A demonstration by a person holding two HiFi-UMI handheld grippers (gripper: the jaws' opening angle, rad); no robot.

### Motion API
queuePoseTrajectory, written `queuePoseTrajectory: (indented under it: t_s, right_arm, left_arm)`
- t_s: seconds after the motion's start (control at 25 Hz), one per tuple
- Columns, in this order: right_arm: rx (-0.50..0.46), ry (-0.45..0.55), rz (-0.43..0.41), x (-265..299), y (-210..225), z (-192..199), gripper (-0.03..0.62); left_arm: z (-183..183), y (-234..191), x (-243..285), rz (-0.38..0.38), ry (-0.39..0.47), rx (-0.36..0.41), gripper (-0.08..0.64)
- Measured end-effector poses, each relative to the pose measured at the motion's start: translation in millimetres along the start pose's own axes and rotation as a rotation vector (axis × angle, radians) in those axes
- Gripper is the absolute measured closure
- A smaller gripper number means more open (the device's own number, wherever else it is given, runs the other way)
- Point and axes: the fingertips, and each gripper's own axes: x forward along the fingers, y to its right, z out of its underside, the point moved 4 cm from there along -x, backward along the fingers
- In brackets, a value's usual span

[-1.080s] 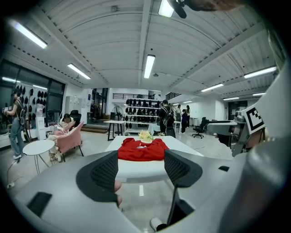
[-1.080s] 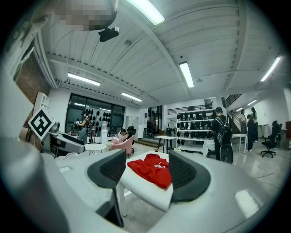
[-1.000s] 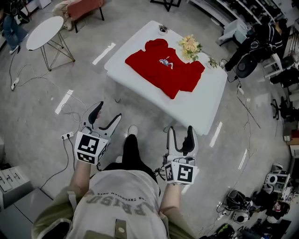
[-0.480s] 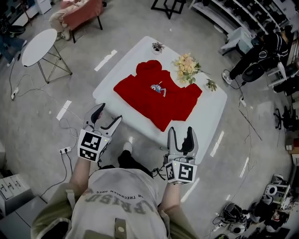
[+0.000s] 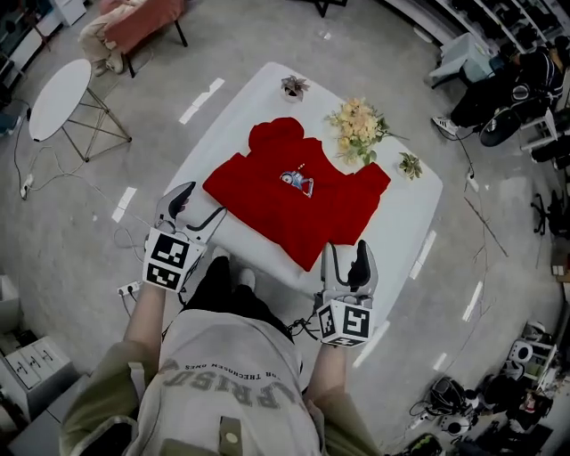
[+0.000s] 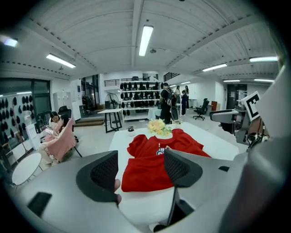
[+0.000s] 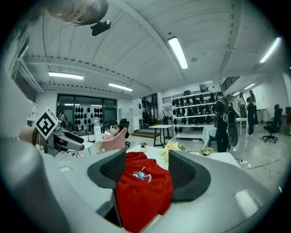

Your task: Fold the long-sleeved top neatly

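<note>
A red long-sleeved top (image 5: 294,200) with a small printed figure on the chest lies spread on the white table (image 5: 401,227). It also shows ahead in the left gripper view (image 6: 154,159) and in the right gripper view (image 7: 143,191). My left gripper (image 5: 198,209) hangs open at the table's near left edge, short of the top's left side. My right gripper (image 5: 347,258) is open too, just off the near edge by the top's lower corner. Neither holds anything.
A bunch of pale flowers (image 5: 356,129) and two small potted plants (image 5: 292,86) (image 5: 410,165) stand on the table behind the top. A round white side table (image 5: 58,89) and a pink chair (image 5: 134,22) stand to the left. Cables and a power strip (image 5: 125,289) lie on the floor.
Both grippers have come forward from over the floor to the table's near edge, still open and empty. The top has not moved on the table.
</note>
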Motion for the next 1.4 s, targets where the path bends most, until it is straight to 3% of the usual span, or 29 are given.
queuePoseTrajectory:
  t_s: [0.56,0.84,1.0,1.12,1.16,1.4]
  right_arm:
    - [0.090,-0.266,0.254,69.5,34.0,84.2,0.311]
    - [0.187,-0.417,0.327,93.1,43.1,128.6,0.311]
    - [0.188,-0.466,0.344,98.0,44.7,137.3,0.313]
    - [0.194,-0.486,0.337,95.6,45.8,141.6,0.325]
    - [0.193,-0.488,0.330,95.4,45.5,141.7,0.332]
    - [0.106,-0.490,0.296,91.5,34.8,132.8,0.535]
  left_arm:
    - [23.7,-56.6,158.5,0.285,-0.306,0.119,0.259]
    - [46.2,-52.7,210.9,0.452,-0.464,0.176,0.259]
    - [56.8,-47.1,224.0,0.520,-0.510,0.197,0.264]
    - [60.4,-43.4,226.9,0.561,-0.522,0.209,0.313]
    - [60.3,-41.9,226.1,0.570,-0.522,0.214,0.331]
    - [52.7,-38.3,210.8,0.570,-0.456,0.232,0.469]
